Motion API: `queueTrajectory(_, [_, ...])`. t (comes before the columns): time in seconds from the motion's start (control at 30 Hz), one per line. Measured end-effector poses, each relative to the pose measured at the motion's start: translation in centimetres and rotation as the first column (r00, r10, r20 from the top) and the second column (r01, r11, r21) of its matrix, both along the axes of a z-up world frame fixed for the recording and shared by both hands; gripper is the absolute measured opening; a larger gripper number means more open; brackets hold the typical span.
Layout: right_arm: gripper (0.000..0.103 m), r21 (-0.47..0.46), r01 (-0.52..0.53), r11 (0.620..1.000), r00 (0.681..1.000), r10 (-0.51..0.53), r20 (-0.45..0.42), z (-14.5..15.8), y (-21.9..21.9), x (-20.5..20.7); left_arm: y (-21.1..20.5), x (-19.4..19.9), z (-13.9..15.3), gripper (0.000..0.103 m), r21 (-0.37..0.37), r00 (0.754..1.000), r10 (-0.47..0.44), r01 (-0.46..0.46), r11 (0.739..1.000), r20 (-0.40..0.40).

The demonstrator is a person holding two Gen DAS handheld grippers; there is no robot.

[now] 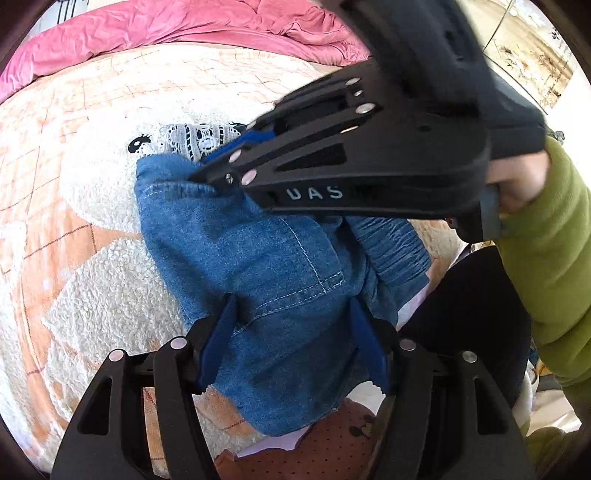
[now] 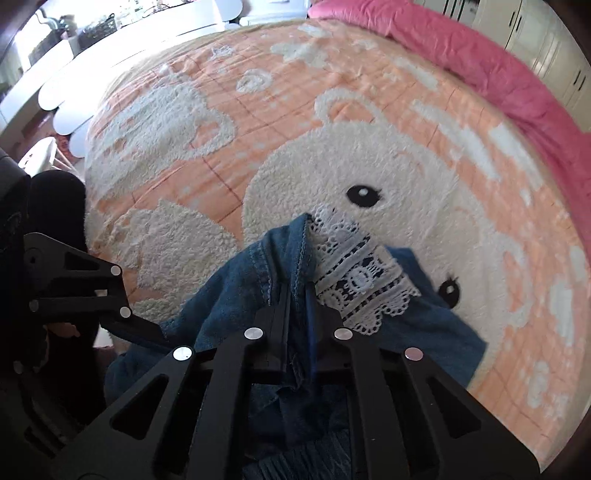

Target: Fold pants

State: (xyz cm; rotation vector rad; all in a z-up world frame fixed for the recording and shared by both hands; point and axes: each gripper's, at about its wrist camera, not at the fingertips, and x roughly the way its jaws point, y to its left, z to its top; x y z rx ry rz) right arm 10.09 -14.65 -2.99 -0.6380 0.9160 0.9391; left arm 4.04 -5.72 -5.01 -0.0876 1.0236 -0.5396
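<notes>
Right gripper point(image 2: 297, 314) pinches pants point(image 1: 273, 280) hem mid-frame; left gripper point(image 1: 291, 332) wide, straddling denim. Keep hem taut, land flat.

Denim pants point(image 1: 266, 280): small, blue, white stitching, gathered elastic waistband, white lace trim point(image 2: 364, 280) at cuff. Folded over, bunched, lying on the bedspread.

Blue denim pants point(image 1: 273, 266) with white lace trim point(image 2: 364, 275); peach-and-cream bear blanket point(image 2: 258, 122); pink duvet point(image 1: 207, 26).
</notes>
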Motion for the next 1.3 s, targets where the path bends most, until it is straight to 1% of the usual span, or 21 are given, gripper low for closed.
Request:
queueTrajectory(0.07, [0.002, -0.019, 0.025, 1.0, 0.998, -0.024, 0.049, 0.1, 0.0, 0.4, 0.2, 0.1, 0.0, 0.062, -0.001, 1.0, 0.001, -0.001, 1.0, 0.001])
queueTrajectory(0.1, [0.002, -0.028, 0.036, 0.999, 0.998, -0.035, 0.053, -0.1, -0.1, 0.8, 0.2, 0.1, 0.1, 0.062, 0.0, 1.0, 0.003, -0.003, 1.0, 0.003])
queueTrajectory(0.17, [0.002, -0.023, 0.055, 0.998, 0.998, -0.055, 0.015, -0.9, -0.1, 1.9, -0.1, 0.2, 0.1, 0.062, 0.001, 1.0, 0.01, -0.01, 1.0, 0.004])
queueTrajectory(0.23, [0.002, -0.023, 0.063, 0.998, 0.998, -0.063, 0.004, -1.9, 0.0, 2.4, 0.0, -0.1, 0.3, 0.062, 0.003, 1.0, 0.016, -0.016, 1.0, 0.003])
queueTrajectory(0.3, [0.002, 0.0, 0.088, 0.996, 0.996, -0.088, -0.014, -2.2, -0.2, 2.9, 0.1, -0.1, 0.3, 0.062, 0.003, 1.0, 0.019, -0.019, 1.0, 0.002])
queueTrajectory(0.4, [0.004, 0.06, 0.144, 0.988, 0.987, -0.14, -0.073, -2.4, -1.1, 3.8, 0.1, 0.0, 0.4, 0.062, 0.005, 1.0, 0.02, -0.02, 1.0, 0.003])
queueTrajectory(0.5, [0.005, 0.079, 0.162, 0.984, 0.985, -0.157, -0.075, -2.6, -1.3, 3.6, 0.0, 0.0, 0.5, 0.062, 0.009, 1.0, 0.02, -0.02, 1.0, 0.002])
queueTrajectory(0.57, [0.006, 0.09, 0.169, 0.981, 0.984, -0.164, -0.063, -2.2, -1.3, 3.2, -0.2, 0.0, 0.4, 0.063, 0.01, 1.0, 0.019, -0.019, 1.0, 0.001])
queueTrajectory(0.63, [0.008, 0.122, 0.189, 0.974, 0.981, -0.181, -0.072, -1.5, -1.8, 2.9, -0.3, 0.0, 0.3, 0.063, 0.011, 1.0, 0.016, -0.016, 1.0, 0.002])
queueTrajectory(0.7, [0.019, 0.156, 0.212, 0.965, 0.976, -0.202, -0.081, -0.7, -2.5, 2.8, -0.5, -0.1, 0.0, 0.064, 0.015, 1.0, 0.013, -0.013, 1.0, 0.005])
queueTrajectory(0.77, [0.02, 0.177, 0.24, 0.955, 0.971, -0.235, -0.046, 0.4, -3.4, 2.4, -0.7, -0.1, -0.1, 0.064, 0.018, 1.0, 0.012, -0.012, 1.0, 0.006])
queueTrajectory(0.83, [0.023, 0.207, 0.257, 0.944, 0.966, -0.254, -0.041, 1.4, -4.4, 2.3, -0.9, -0.1, -0.3, 0.064, 0.021, 1.0, 0.013, -0.013, 1.0, 0.007])
queueTrajectory(0.9, [0.03, 0.229, 0.28, 0.932, 0.959, -0.282, -0.028, 2.3, -5.5, 2.0, -1.2, -0.2, -0.3, 0.064, 0.024, 1.0, 0.013, -0.013, 1.0, 0.009])
queueTrajectory(1.03, [0.033, 0.28, 0.314, 0.907, 0.946, -0.325, -0.009, 4.0, -8.2, 0.7, -1.6, -0.3, -0.6, 0.064, 0.037, 1.0, 0.011, -0.012, 0.999, 0.015])
queueTrajectory(1.17, [0.041, 0.308, 0.323, 0.895, 0.939, -0.343, 0.012, 4.8, -10.4, -1.7, -1.7, -0.3, -0.6, 0.065, 0.045, 1.0, 0.011, -0.012, 0.999, 0.018])
queueTrajectory(1.23, [0.041, 0.317, 0.33, 0.889, 0.935, -0.355, 0.024, 4.9, -11.3, -3.1, -1.8, -0.4, -0.5, 0.065, 0.05, 1.0, 0.012, -0.013, 0.999, 0.021])
queueTrajectory(1.3, [0.041, 0.337, 0.331, 0.881, 0.935, -0.355, 0.011, 4.8, -12.0, -4.4, -1.9, -0.5, -0.5, 0.065, 0.058, 1.0, 0.012, -0.013, 0.998, 0.024])
